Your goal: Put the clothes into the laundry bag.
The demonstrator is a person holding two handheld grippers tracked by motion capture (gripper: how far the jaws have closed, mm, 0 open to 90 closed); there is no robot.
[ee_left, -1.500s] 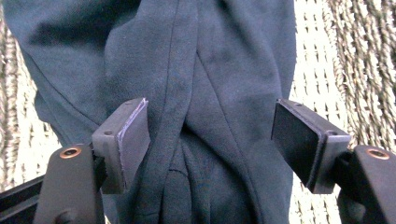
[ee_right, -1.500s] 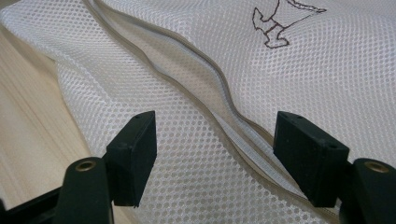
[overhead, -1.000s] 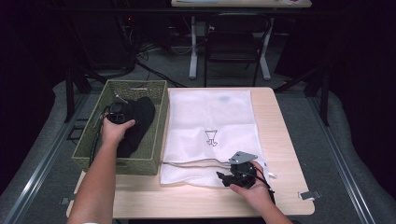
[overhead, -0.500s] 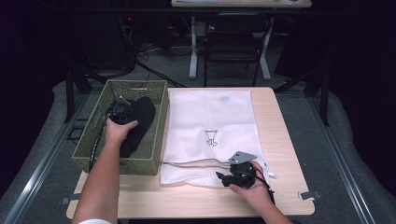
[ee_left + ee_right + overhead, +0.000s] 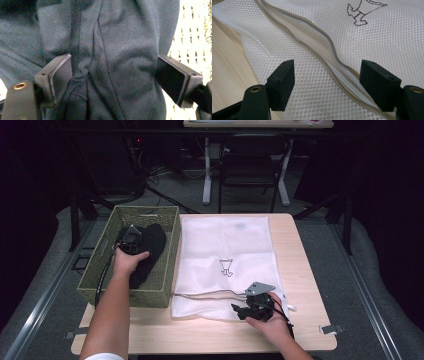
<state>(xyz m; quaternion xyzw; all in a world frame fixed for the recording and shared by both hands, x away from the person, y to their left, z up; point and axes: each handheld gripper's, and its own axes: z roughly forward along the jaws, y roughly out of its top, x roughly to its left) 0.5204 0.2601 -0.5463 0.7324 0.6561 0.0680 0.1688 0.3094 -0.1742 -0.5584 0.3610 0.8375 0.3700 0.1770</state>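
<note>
Left claw [image 5: 113, 80] has just been opening, jaws apart around dark folded cloth garment [image 5: 112, 50] in my woven green basket [image 5: 167, 245]; right claw [image 5: 327, 82] apart over white mesh laundry bag [image 5: 312, 75].

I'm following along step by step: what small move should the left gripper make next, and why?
Probably close the left gripper on the dark garment. Its jaws have just been opening and now stand wide with a fold of the cloth between them, the pads not pressing it. The garment lies in the woven basket, while the right gripper waits, open, over the white mesh bag.
</note>
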